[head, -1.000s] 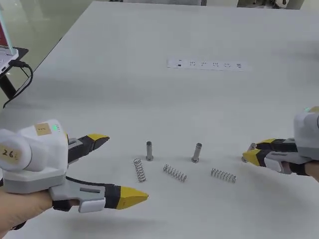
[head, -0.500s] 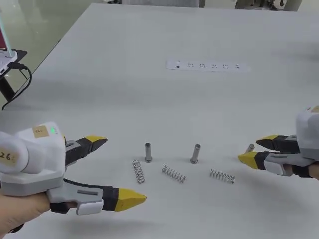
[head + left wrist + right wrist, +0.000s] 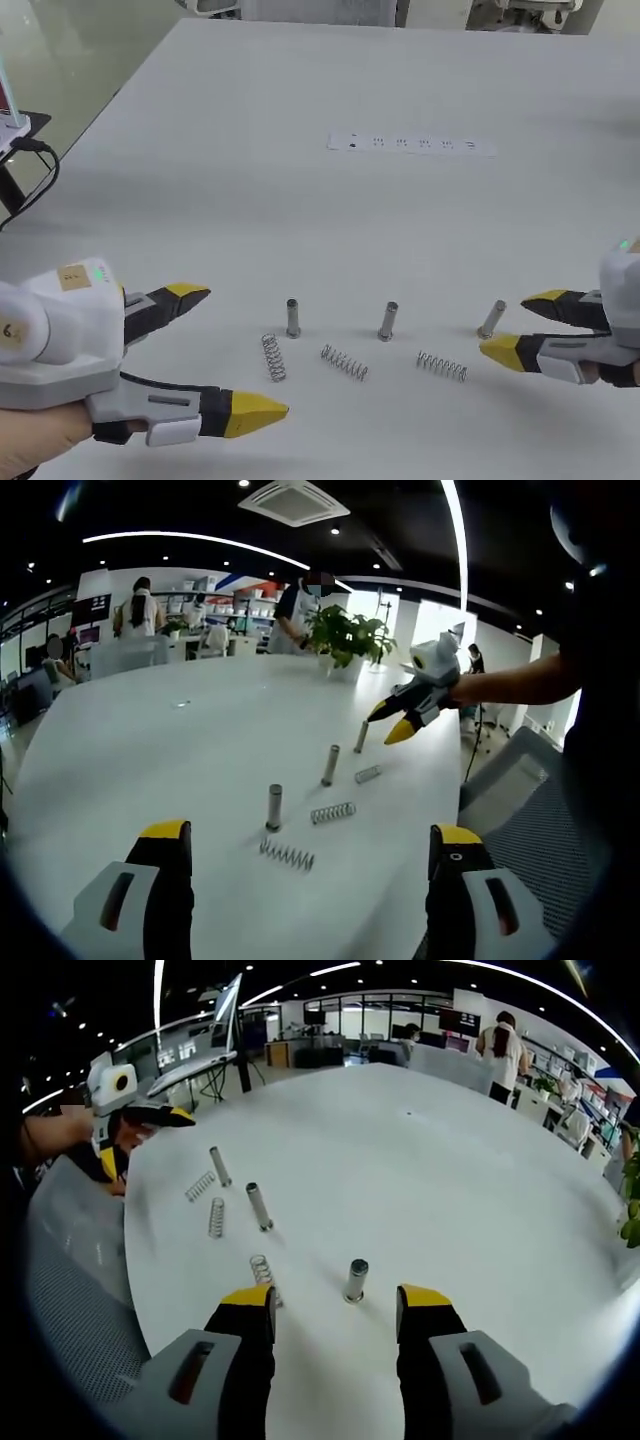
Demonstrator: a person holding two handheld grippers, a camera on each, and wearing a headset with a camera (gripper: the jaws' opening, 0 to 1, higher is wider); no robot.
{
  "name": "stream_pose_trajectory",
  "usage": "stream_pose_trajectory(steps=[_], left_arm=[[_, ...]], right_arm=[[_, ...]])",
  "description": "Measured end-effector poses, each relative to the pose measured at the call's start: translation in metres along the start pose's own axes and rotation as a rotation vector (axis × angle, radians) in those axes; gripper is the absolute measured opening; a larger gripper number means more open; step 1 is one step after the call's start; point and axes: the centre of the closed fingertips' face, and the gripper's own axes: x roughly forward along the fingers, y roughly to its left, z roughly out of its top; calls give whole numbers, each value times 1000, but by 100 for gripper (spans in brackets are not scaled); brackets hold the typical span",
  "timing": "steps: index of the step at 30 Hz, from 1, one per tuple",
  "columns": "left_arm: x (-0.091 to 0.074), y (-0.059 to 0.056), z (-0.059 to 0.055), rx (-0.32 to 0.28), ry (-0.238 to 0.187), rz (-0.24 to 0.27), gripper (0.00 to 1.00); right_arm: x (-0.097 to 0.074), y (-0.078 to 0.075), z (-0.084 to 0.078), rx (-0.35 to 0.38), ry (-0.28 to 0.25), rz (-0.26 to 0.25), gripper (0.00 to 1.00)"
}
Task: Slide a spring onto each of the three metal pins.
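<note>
Three metal pins [image 3: 388, 320] stand bare in a row on the tabletop [image 3: 300, 210], with three springs [image 3: 344, 362] lying loose just in front of them.
The left gripper [image 3: 240, 350] hovers near the row's left end, its yellow-tipped fingers [image 3: 250, 408] spread wide and empty. The right gripper [image 3: 512, 322] is also parted and empty, its fingers just beside the rightmost pin [image 3: 492, 318].

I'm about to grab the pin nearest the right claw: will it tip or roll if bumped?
Probably tips easily: the pin stands on end, tall and thin, on the smooth table. Once down, its round shaft would likely roll. Bare metal may slip in the open right claw.
</note>
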Motion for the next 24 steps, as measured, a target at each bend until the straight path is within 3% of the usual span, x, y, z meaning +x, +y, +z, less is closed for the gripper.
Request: stream_pose_trajectory(steps=[14, 24], left_arm=[[1, -1, -2, -6, -3, -8, 96], [-3, 1, -3, -7, -3, 0, 96]], right_arm=[[-9, 4, -14, 10, 21, 21, 44], [-9, 20, -23, -9, 50, 48, 44]])
